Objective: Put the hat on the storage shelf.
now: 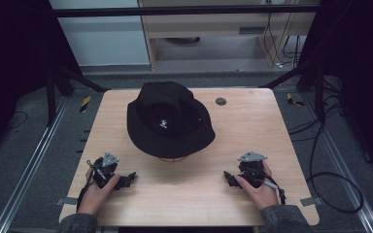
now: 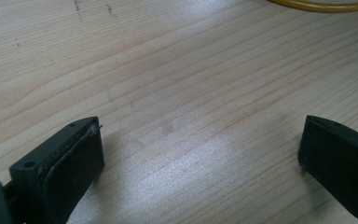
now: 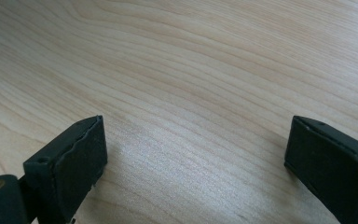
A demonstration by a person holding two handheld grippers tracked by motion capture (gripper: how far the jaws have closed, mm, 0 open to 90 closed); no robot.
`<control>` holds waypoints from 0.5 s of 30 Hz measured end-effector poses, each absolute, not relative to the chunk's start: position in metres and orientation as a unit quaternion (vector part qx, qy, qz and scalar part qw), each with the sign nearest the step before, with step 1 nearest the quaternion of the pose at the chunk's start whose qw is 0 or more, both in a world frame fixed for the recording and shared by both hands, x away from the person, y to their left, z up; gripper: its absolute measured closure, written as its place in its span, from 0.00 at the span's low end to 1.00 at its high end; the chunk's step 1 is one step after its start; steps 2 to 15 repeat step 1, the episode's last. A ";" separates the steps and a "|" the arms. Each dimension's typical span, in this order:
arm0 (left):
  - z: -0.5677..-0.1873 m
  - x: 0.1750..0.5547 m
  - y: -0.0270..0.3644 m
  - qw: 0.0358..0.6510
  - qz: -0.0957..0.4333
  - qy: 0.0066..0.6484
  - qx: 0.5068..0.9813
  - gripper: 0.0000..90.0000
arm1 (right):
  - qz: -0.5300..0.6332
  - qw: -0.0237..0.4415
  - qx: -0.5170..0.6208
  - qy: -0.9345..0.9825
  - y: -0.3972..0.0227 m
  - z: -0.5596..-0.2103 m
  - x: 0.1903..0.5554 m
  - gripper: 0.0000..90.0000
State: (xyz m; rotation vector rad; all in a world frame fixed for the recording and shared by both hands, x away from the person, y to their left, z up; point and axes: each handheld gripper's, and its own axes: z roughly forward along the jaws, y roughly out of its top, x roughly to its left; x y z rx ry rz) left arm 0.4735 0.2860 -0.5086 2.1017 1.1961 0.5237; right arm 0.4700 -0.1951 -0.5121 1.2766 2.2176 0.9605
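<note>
Nearest the high camera, two sleeved forearms come in over the near edge of the wooden table, each hand wrapped around a gripper. The left gripper rests low over the wood, toward the near-left of the black hat, with its jaws pointing inward toward the table's middle. The right gripper sits toward the hat's near-right, mirrored, its jaws also aimed inward. Each carries a grey three-cornered plate on top.

In the left gripper view the left gripper has its two black jaws spread wide, with bare wood grain between them. Nothing is held and neither pad touches any object. A thin yellow curved edge shows at the far top of that view; what it belongs to cannot be told for sure, though in the high view a pale rim peeks out beneath the hat's near brim.

In the right gripper view the right gripper is likewise gaping wide, with plain table surface between its pads and no object in the gap.

The hat lies at the table's centre, slightly toward the far side, crown up, with a small white emblem facing the camera. It is well apart from both grippers. A small dark round disc lies just beyond the hat's far-right brim.
</note>
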 end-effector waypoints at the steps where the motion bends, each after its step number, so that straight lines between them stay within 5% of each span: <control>1: -0.509 0.474 0.286 0.328 0.200 0.457 0.803 0.00 | 0.343 0.205 0.462 0.792 -0.194 -0.512 0.470 0.06; 15: -0.509 0.474 0.286 0.328 0.200 0.457 0.803 0.00 | 0.343 0.205 0.462 0.792 -0.194 -0.512 0.470 0.06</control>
